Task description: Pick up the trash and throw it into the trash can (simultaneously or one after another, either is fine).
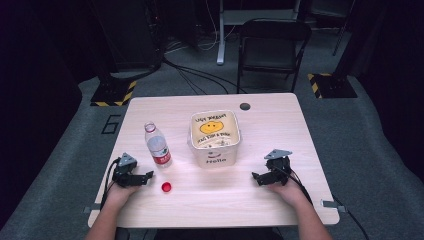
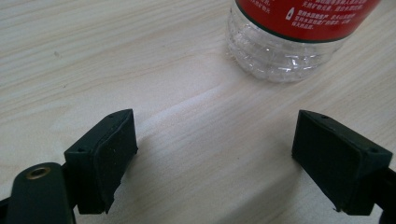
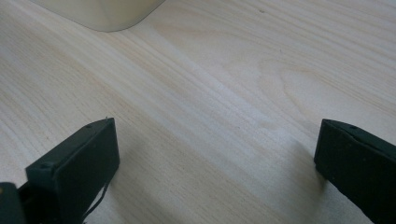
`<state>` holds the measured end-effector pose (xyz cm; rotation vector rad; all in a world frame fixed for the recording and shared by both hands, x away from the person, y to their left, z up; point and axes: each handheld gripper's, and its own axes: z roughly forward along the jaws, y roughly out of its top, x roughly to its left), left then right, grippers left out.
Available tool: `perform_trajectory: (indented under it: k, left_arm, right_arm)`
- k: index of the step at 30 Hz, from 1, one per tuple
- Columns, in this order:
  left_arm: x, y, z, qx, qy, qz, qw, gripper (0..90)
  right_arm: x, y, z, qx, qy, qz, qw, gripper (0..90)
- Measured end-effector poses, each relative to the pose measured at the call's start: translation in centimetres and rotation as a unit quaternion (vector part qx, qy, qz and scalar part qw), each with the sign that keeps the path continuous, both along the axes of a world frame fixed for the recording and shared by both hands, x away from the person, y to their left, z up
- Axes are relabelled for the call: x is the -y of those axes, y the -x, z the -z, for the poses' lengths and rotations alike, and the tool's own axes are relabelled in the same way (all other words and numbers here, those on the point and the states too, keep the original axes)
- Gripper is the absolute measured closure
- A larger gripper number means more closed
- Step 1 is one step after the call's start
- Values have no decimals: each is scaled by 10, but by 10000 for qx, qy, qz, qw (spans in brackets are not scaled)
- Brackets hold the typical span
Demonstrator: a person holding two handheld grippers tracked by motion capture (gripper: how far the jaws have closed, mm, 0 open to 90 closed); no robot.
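— Bottle count near your grippers?

— My left gripper [image 1: 148, 175] and right gripper [image 1: 255, 176] both gape wide, empty. One clear plastic water bottle with a red label [image 1: 158, 145] stands uncapped just beyond the left; one red cap [image 1: 166, 187] beside it; one cream smiley-face tub [image 1: 214, 138] mid-table [image 1: 280, 125].

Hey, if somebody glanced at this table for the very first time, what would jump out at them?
Probably the cream tub with a yellow smiley face inside, sitting at the middle of the wooden table. Just left of it stands a clear plastic bottle with a red label and no cap on, and the red cap lies on the wood in front of it. Near the front edge, the left hand-held gripper and right hand-held gripper rest open, holding nothing.
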<state>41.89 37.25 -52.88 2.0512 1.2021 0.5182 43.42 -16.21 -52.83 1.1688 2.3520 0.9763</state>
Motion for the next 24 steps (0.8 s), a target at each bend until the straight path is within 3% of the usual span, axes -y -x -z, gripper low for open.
perform_trajectory:
  k: [5,6,11,16,21,24]
  left_arm:
    - [3,1,-5,-274,-140,-113,9995,147]
    - [5,0,-5,-259,-70,-191,9995,148]
    - [4,-1,-5,-232,-112,-78,9996,161]
    - [3,-3,-5,-185,-98,-115,9997,188]
    - [1,0,-8,-210,-129,-26,9997,254]
    - [-3,3,-8,-288,-114,30,9995,248]
  right_arm:
    - [1,4,0,13,2,-30,10000,0]
    - [1,4,0,21,8,-50,10000,0]
    - [1,3,0,5,5,-41,10000,0]
    - [1,5,0,24,16,-27,10000,0]
    - [1,4,0,25,16,-41,10000,0]
    - [1,4,0,18,13,-12,10000,0]
